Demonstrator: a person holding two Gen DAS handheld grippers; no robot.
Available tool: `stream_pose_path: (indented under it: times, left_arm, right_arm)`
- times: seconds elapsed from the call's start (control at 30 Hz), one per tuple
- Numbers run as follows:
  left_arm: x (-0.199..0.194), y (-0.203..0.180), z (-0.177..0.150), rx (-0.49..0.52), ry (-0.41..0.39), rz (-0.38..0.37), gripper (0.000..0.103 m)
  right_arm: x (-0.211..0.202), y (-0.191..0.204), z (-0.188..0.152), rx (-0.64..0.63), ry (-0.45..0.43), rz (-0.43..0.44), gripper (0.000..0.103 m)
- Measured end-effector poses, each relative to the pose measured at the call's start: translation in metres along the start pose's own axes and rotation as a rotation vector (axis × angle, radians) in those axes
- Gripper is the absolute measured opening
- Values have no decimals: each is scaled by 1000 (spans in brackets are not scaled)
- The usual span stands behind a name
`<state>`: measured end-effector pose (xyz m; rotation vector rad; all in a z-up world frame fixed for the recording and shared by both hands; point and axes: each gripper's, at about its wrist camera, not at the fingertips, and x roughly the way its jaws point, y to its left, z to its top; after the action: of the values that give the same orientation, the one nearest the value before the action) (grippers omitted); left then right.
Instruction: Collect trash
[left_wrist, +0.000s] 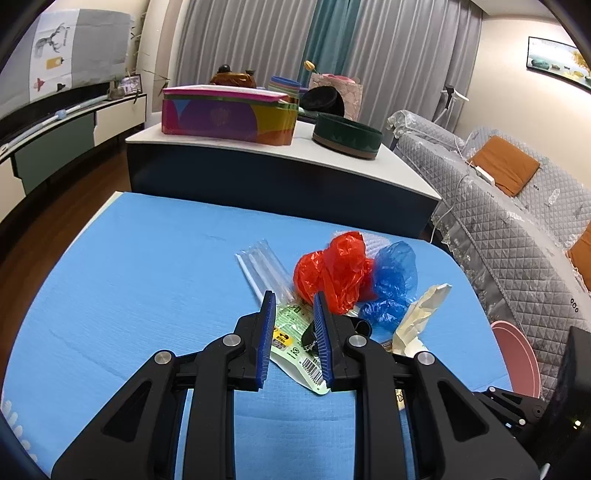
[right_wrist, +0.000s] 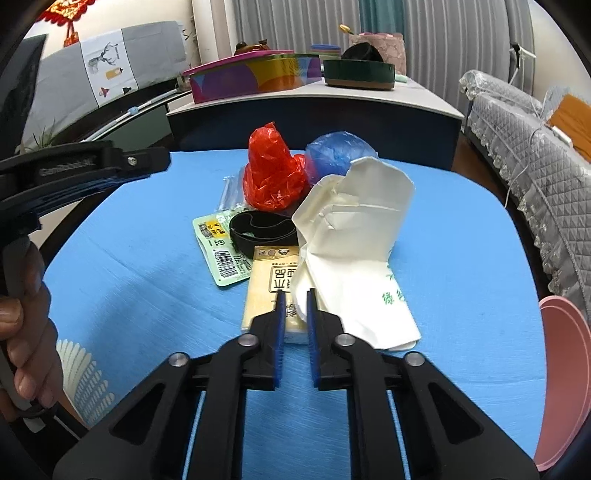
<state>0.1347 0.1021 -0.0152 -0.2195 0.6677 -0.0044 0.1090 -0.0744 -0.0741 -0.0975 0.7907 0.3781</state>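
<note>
On the blue bench (right_wrist: 129, 266), a yellow packet (right_wrist: 271, 288) and a crumpled white paper bag (right_wrist: 354, 236) are seen at the tips of the right claw (right_wrist: 296, 295), whose blades are held slightly apart around the bag's edge. The left claw (left_wrist: 293, 301) is spread over a green wrapper (left_wrist: 291, 343). Beyond lie a black band (right_wrist: 262, 227), red bag (left_wrist: 332, 269) and blue bag (left_wrist: 393, 273). A pink basin (right_wrist: 565, 369) is seen at the right.
</note>
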Motion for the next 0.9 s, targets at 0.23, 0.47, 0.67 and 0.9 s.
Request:
stream_pose_path:
  times: [0.23, 0.47, 0.67, 0.9]
  left_arm:
    - [16, -10, 3, 4, 15, -7, 21]
    - [34, -28, 4, 27, 34, -18, 21]
    - [47, -38, 7, 45, 34, 1, 43]
    - [58, -42, 16, 52, 25, 14, 51]
  right_arm:
    - [-13, -7, 0, -25, -52, -34, 2]
    - [-27, -25, 3, 1, -94, -70, 1]
    - [-27, -43, 1, 37, -92, -83, 1]
    - [-28, -57, 2, 77, -104, -88, 1]
